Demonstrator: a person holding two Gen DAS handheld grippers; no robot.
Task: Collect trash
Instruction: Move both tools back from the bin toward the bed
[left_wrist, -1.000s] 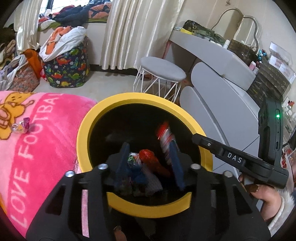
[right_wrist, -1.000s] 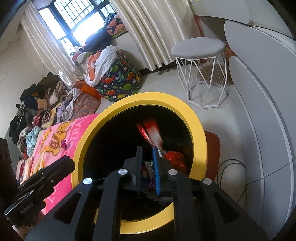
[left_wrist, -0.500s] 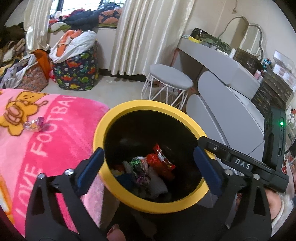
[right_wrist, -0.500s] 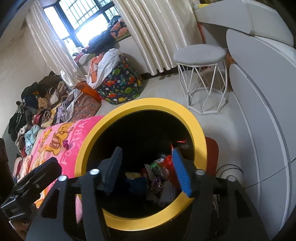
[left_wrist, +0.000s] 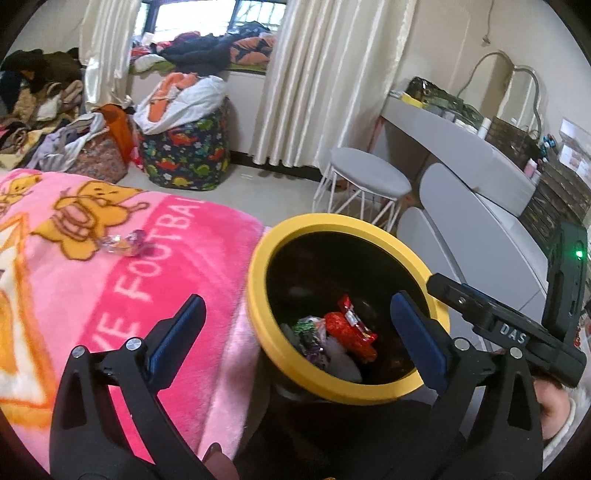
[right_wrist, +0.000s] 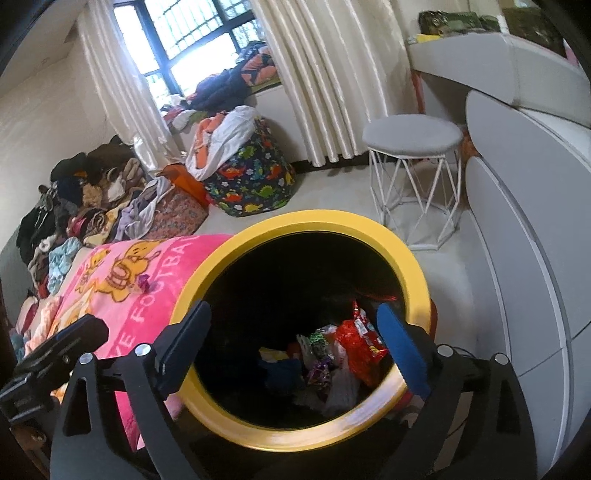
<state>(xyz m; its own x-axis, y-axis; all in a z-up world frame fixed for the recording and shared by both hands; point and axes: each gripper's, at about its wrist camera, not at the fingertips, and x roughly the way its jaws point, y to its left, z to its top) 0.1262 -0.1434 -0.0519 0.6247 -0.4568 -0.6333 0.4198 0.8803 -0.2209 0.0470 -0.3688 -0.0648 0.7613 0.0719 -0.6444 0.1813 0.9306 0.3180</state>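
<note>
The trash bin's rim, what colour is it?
Yellow. The trash bin's rim rings a black inside, and it shows best in the right wrist view.

The left gripper (left_wrist: 295, 328) is holding its jaws spread wide, gripping nothing. The right gripper (right_wrist: 295, 338) is likewise holding its jaws wide apart and empty; in the left wrist view its body (left_wrist: 517, 332) is projecting in from the right.

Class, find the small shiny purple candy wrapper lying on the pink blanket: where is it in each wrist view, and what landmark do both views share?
Left wrist: shiny purple candy wrapper left of centre, on the pink blanket.
Right wrist: far left, small.
Shared landmark: yellow-rimmed black bin, right of the wrapper in both.
</note>
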